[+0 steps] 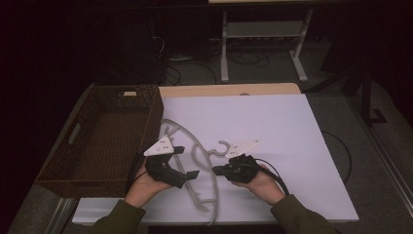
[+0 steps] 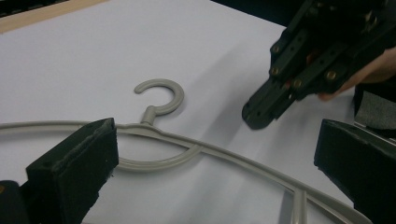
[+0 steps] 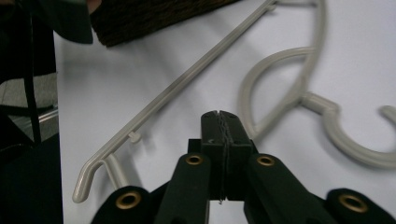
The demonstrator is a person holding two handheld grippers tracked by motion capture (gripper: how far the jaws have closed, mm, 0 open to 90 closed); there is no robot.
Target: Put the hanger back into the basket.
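Observation:
A grey plastic hanger [image 1: 196, 155] lies flat on the white table top [image 1: 272, 126], its hook toward the right. My left gripper [image 1: 186, 162] is open, its jaws spread wide on either side of the hanger's arm [image 2: 233, 156] without touching it; in the left gripper view the gap [image 2: 217, 140] holds nothing. My right gripper [image 1: 215, 170] is shut with nothing between its jaws. It hovers just right of the hanger's neck, and its tip [image 3: 219, 116] points at the curved brace and long bar [image 3: 187, 88]. The right gripper [image 2: 261, 109] also appears in the left gripper view, beyond the hook [image 2: 173, 91].
A dark wicker basket [image 1: 155, 117] stands at the table's left, right beside the hanger's far end; its corner [image 3: 154, 16] appears in the right gripper view. A person's hands and green sleeves come in from the bottom. White surface stretches open to the right and back.

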